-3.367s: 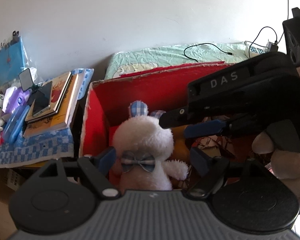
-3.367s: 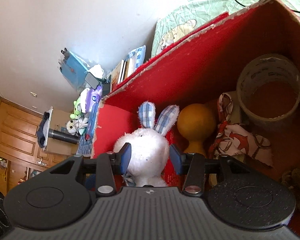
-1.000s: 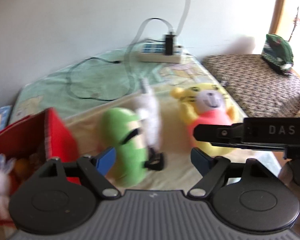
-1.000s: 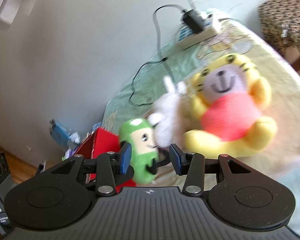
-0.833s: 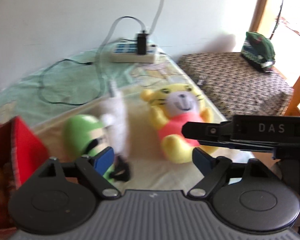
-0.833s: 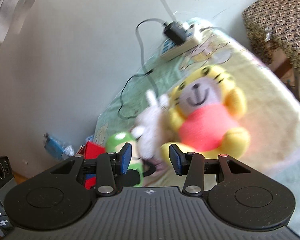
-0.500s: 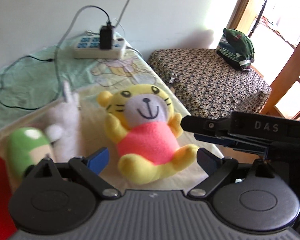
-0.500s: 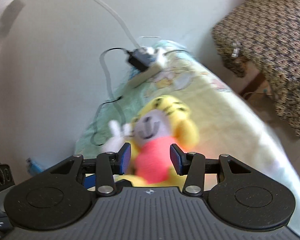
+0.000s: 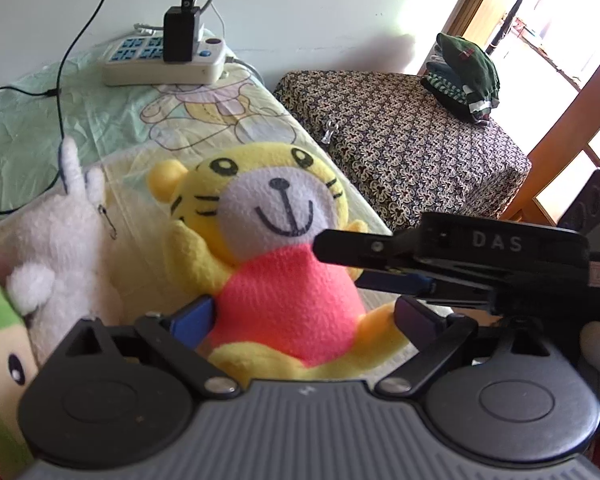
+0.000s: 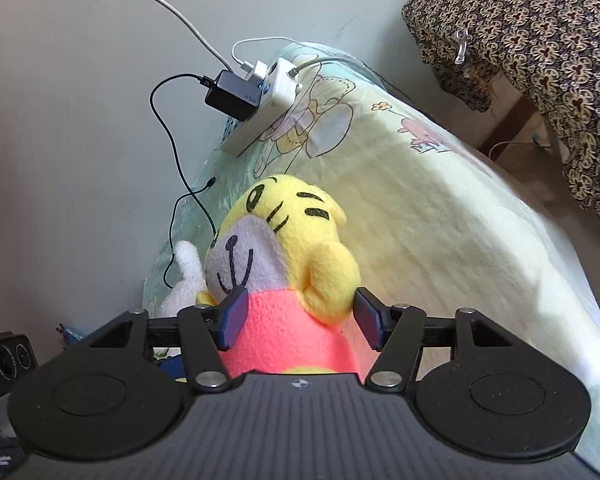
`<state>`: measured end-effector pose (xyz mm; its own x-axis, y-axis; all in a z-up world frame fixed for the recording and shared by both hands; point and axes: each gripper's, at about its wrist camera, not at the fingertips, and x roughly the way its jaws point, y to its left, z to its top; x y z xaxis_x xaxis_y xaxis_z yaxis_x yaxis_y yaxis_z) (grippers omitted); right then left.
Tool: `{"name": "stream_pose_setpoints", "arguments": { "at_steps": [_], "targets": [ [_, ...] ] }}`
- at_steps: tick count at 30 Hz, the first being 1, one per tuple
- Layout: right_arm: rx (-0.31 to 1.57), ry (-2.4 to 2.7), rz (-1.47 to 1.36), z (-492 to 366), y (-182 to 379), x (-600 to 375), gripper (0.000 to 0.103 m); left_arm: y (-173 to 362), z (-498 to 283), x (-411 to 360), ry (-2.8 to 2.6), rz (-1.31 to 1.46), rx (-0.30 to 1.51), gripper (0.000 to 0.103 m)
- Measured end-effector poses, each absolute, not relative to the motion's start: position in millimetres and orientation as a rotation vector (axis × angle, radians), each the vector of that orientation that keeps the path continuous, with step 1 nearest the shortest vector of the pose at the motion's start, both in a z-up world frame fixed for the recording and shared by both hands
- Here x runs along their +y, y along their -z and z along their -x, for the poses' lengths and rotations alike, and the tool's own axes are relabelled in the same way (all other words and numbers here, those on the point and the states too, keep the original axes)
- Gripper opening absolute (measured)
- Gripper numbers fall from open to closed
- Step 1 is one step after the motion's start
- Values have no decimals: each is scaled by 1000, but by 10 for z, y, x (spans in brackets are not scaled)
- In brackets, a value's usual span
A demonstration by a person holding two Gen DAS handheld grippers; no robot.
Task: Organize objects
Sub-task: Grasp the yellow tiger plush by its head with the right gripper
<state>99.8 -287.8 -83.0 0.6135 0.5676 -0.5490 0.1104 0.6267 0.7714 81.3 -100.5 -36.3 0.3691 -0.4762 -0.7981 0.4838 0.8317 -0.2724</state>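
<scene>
A yellow tiger plush (image 9: 284,248) in a pink shirt lies on the pale bed sheet (image 9: 180,120). My left gripper (image 9: 304,316) is open, with its blue pads either side of the plush's pink belly. From the right, my right gripper (image 9: 342,262) reaches across the plush's chest. In the right wrist view the right gripper (image 10: 302,318) is open around the tiger plush (image 10: 284,240), one pad by the pink body and the other by a yellow arm. To the left lie a white rabbit plush (image 9: 60,232) and a green plush (image 9: 0,352).
A white power strip (image 9: 140,68) with a black charger (image 9: 180,36) and trailing cables sits at the head of the bed by the wall. Right of the bed stands a table under a patterned cloth (image 9: 400,140) with folded green clothes (image 9: 466,72). The bed edge (image 10: 540,280) drops off at the right.
Both grippers swung right from the red box, past the green and white plushes, and closed in on the tiger plush. Both sets of fingers spread wider and now straddle its body.
</scene>
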Motion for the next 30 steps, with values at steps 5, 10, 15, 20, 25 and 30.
{"name": "stream_pose_setpoints", "arguments": {
  "at_steps": [5, 10, 15, 20, 25, 30],
  "targets": [
    [921, -354, -899, -1150, 948, -2786, 66, 467, -954, -912, 609, 54, 1040, 102],
    [952, -411, -960, -1247, 1051, -2698, 63, 560, -1095, -774, 595, 140, 1067, 103],
    [949, -456, -978, -1253, 1044, -2677, 52, 563, -1104, -729, 615, 182, 1065, 101],
    [946, -471, -986, -1159, 977, -2727, 48, 546, -1061, -727, 627, 197, 1065, 99],
    [935, -499, -937, -986, 814, -2734, 47, 472, -914, -732, 642, 183, 1059, 99],
    [916, -508, -952, -794, 681, -2779, 47, 303, -670, -722, 660, 168, 1025, 99]
  ]
}}
